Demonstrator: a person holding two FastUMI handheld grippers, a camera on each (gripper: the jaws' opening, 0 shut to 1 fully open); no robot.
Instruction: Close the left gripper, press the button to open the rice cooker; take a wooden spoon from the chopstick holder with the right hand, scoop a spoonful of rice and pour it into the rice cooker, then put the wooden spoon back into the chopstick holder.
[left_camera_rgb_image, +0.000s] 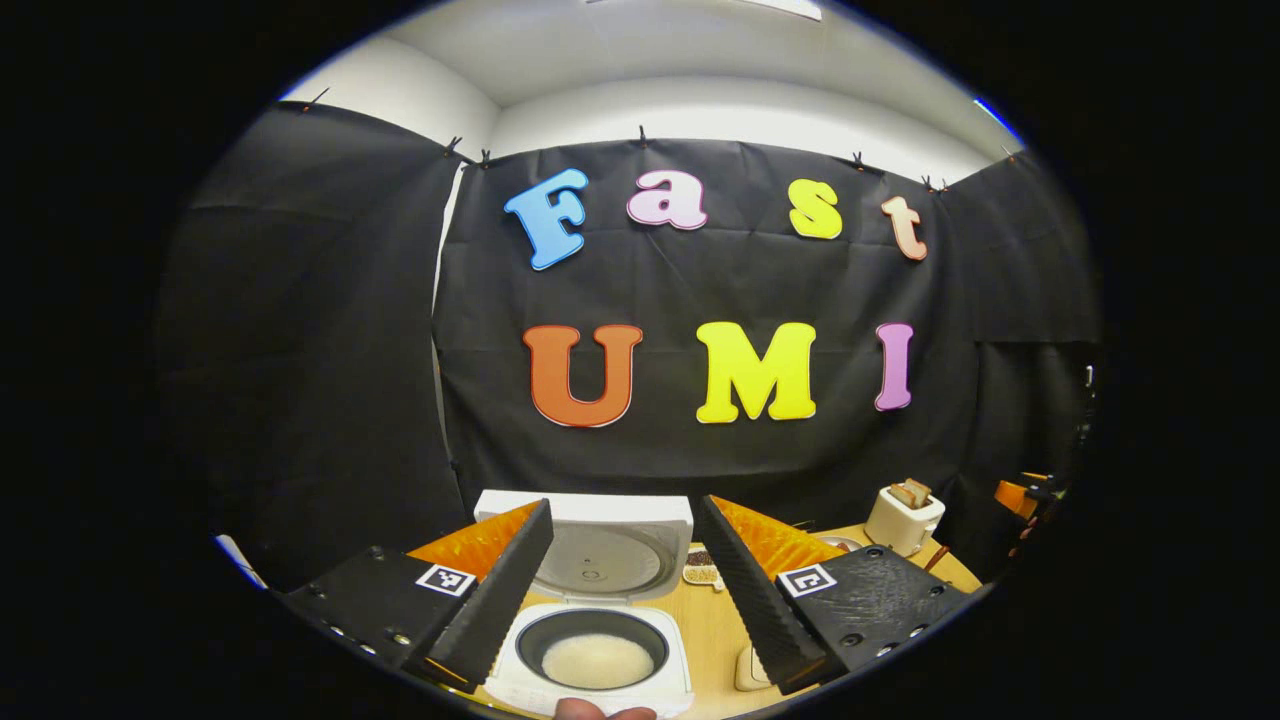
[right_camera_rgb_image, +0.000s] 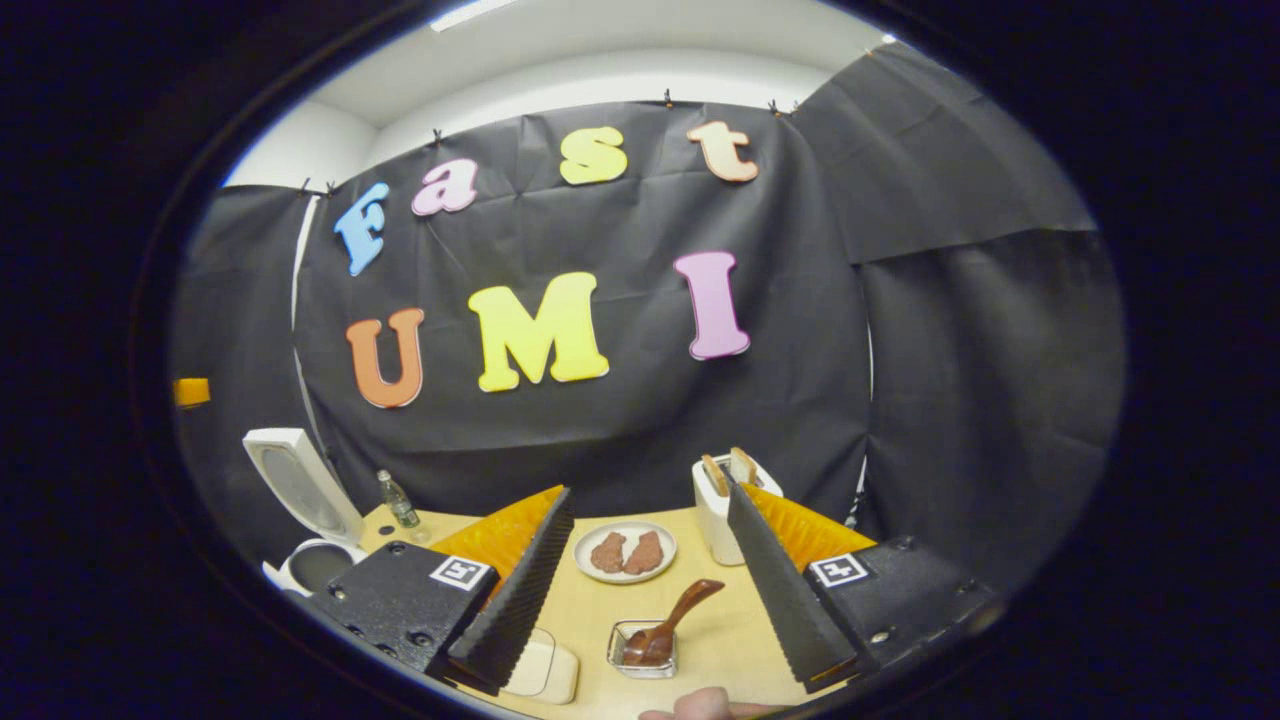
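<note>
- Spoon (right_camera_rgb_image: 668, 622) in the chopstick holder (right_camera_rgb_image: 642, 650), bottom centre of the right gripper view, handle leaning to the upper right.
- Right gripper (right_camera_rgb_image: 645, 590): 2 fingers spread, empty.
- Left gripper (left_camera_rgb_image: 622, 580): fingers apart, rice cooker (left_camera_rgb_image: 600, 655) open between them.

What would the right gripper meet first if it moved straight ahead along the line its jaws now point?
Probably the brown wooden spoon resting in the small clear holder, which lies between the open jaws of the right gripper. Beyond it sits the white plate. Depth is uncertain.
</note>
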